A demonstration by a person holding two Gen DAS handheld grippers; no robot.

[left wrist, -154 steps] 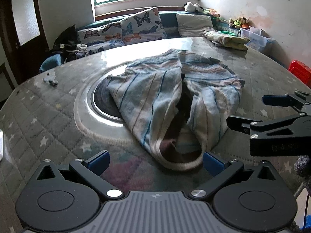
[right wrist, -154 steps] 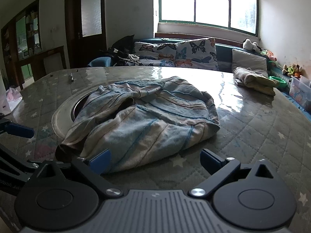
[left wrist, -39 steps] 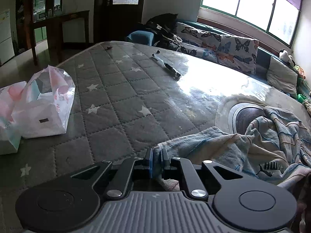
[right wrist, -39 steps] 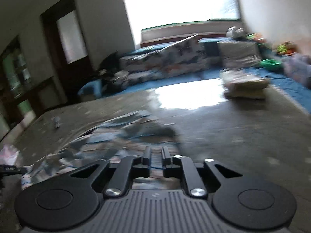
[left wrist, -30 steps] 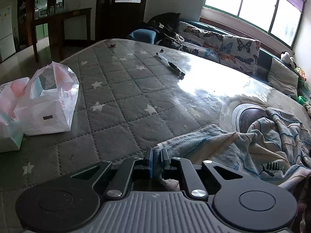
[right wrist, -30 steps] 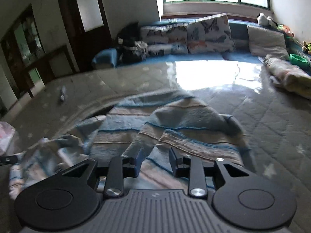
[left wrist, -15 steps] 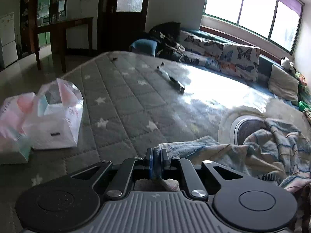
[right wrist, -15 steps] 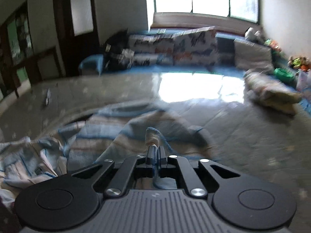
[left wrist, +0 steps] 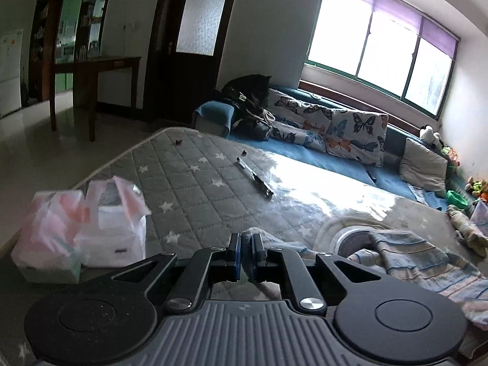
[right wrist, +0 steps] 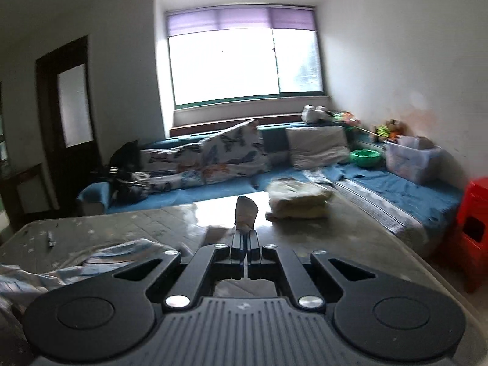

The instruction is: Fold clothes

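A blue, cream and pink striped garment (left wrist: 408, 253) lies crumpled on the grey star-quilted table (left wrist: 189, 164), spreading right from my left gripper. My left gripper (left wrist: 246, 244) is shut on an edge of this garment, with cloth showing between the blue pads. In the right wrist view the garment (right wrist: 91, 259) trails off to the lower left. My right gripper (right wrist: 245, 241) is shut on another edge of it, and a tuft of cloth (right wrist: 246, 212) sticks up above the fingertips.
White and pink plastic bags (left wrist: 82, 235) sit at the table's left edge. A black pen (left wrist: 254, 180) lies further back. A folded yellowish garment (right wrist: 297, 202) rests on the far side. A round inset (left wrist: 350, 238) sits mid-table. A red stool (right wrist: 471, 231) stands at the right.
Both grippers, each still holding the garment, have risen and tilted up, so more of the room shows. The right gripper has swung right, pulling its edge away from the pile.
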